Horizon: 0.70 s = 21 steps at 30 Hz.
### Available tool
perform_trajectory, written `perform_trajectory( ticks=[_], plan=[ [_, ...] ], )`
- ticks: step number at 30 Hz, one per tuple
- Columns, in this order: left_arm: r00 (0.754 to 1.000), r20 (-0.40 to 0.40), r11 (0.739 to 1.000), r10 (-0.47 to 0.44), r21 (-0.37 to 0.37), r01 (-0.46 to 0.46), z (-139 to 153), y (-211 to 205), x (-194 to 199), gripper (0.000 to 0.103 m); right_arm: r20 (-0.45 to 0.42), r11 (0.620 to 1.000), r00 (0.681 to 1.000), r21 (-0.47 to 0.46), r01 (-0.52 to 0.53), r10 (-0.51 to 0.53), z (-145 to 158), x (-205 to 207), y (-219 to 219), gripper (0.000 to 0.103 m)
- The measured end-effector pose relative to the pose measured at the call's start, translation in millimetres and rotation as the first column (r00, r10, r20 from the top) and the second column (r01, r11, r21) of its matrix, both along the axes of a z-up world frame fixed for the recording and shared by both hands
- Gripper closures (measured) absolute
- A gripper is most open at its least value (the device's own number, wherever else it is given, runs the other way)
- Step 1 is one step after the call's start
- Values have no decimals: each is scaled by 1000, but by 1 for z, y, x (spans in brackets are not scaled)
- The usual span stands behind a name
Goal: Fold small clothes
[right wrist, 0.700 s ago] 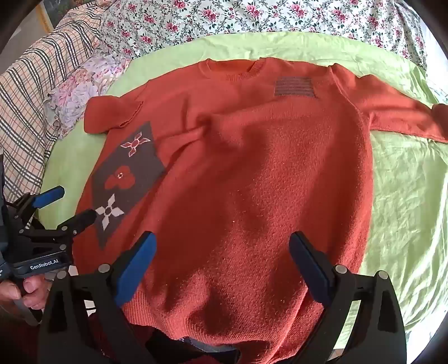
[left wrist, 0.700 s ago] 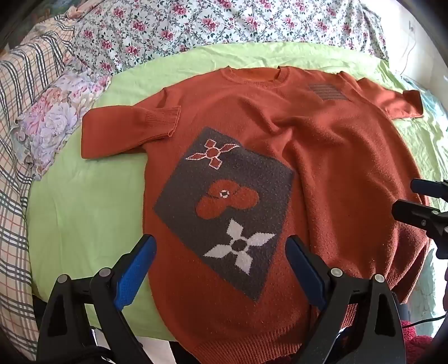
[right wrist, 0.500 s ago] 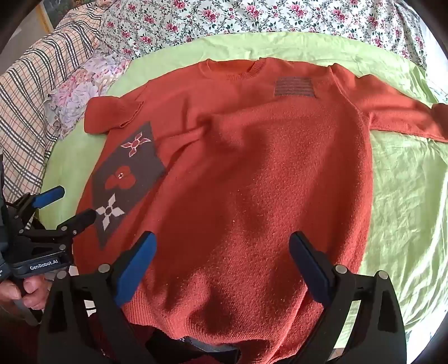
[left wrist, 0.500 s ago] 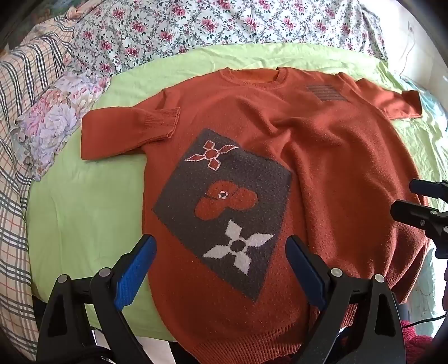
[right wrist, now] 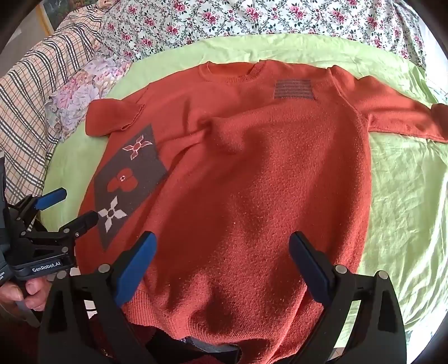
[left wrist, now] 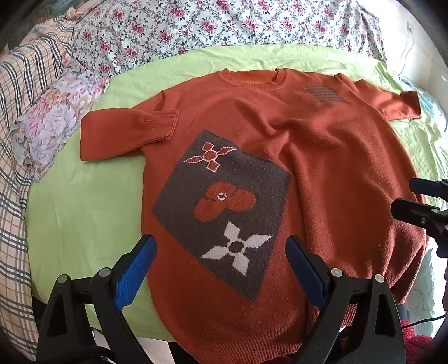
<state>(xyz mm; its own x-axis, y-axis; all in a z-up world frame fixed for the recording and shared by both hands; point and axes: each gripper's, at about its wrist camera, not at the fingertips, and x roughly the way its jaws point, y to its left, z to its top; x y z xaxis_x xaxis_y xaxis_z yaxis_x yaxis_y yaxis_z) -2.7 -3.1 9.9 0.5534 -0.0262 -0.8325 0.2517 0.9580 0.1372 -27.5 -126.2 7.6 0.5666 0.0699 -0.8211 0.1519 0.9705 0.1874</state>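
An orange knit sweater lies flat, front up, on a light green sheet, neck away from me. It has a dark grey flower patch and a small striped patch. Its left sleeve is folded in short; the right sleeve lies stretched out. My left gripper is open and empty above the hem by the flower patch. My right gripper is open and empty above the sweater's lower right part. Each gripper shows in the other's view: the right, the left.
A floral quilt lies behind the green sheet. A plaid blanket and a flowered pillow lie to the left. The bed's near edge runs just under the sweater hem.
Both grippers have barely shifted; the left view has eased slightly back. The sweater has not moved.
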Motion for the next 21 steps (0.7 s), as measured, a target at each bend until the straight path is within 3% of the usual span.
perform_trajectory(
  ticks=[12,13,16,21],
  plan=[
    [1000,-7,1000,-2,-19,2,0,1,0,9,3,1000,1000,-12,7,-7,8,-1,-3,7],
    [1000,-5,1000,-3,-17,3,-1,2,0,9,13,997,1000,77,5,-6,1,-2,-3,7],
    [1000,4,1000,-5,-8,5,0,0,1,9,16,996,1000,94,7,-8,2,-2,-5,7],
    [1000,15,1000,-12,11,12,-1,-3,5,9,12,1000,1000,28,14,-14,1,-2,-6,7]
  ],
)
